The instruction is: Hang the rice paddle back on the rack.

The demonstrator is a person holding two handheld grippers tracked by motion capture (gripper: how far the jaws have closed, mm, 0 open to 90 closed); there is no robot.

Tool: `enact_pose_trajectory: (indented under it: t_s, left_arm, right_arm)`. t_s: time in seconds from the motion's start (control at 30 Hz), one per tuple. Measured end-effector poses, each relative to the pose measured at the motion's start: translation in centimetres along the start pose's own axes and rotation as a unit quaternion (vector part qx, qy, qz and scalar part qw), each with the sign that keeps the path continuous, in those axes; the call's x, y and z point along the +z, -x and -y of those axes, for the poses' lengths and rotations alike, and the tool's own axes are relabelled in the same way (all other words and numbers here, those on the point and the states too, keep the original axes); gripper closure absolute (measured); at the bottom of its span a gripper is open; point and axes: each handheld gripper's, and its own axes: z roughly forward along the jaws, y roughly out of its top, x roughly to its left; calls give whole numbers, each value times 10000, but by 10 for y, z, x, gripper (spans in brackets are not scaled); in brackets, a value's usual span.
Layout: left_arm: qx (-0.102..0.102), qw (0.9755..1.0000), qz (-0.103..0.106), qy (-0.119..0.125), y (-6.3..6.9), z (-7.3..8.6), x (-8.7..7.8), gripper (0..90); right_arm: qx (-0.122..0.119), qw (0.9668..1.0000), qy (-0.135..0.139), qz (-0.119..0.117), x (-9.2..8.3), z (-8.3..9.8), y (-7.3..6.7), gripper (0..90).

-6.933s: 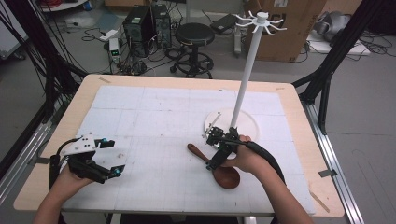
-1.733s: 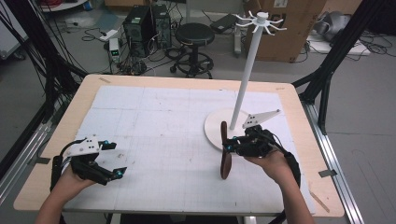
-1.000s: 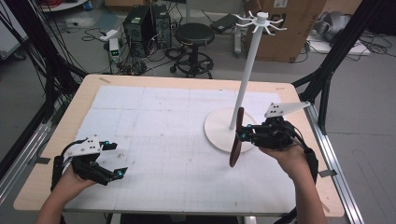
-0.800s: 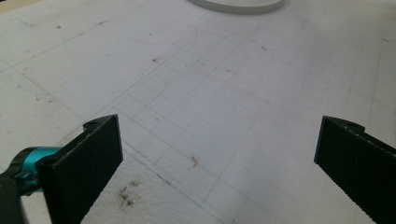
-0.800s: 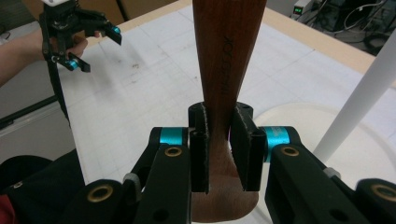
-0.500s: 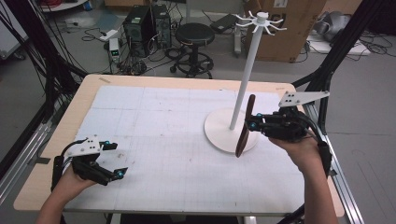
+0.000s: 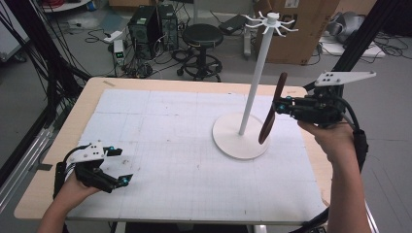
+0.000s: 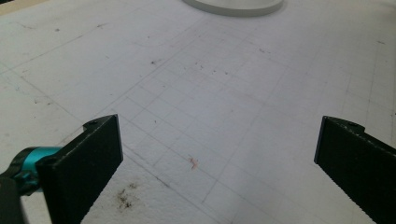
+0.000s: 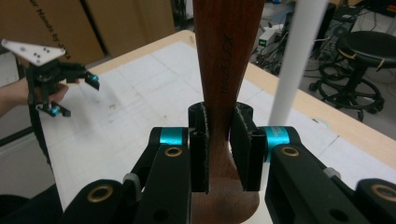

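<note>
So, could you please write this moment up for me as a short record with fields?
work in hand: wooden spoon held up beside the white hook stand
right gripper: shut on the spoon's handle, off the table
spoon pose: near upright, bowl end down, above the stand's round base
left gripper: open, nothing between its fingers, low over the white gridded mat
stand: upright on the mat, hooks at the top bare
</note>
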Motion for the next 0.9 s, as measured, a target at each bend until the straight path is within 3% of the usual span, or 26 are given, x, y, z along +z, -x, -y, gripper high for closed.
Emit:
enact_pose_trajectory:
  t_s: [0.73,0.9]
  left_arm:
    - [0,10000,30,67,1,-2,-1,17]
    - [22,10000,34,80,1,-2,-1,17]
  right_arm:
    - [102,9991,125,401,-18,-47,15,780]
    - [100,9992,133,368,-19,-58,14,780]
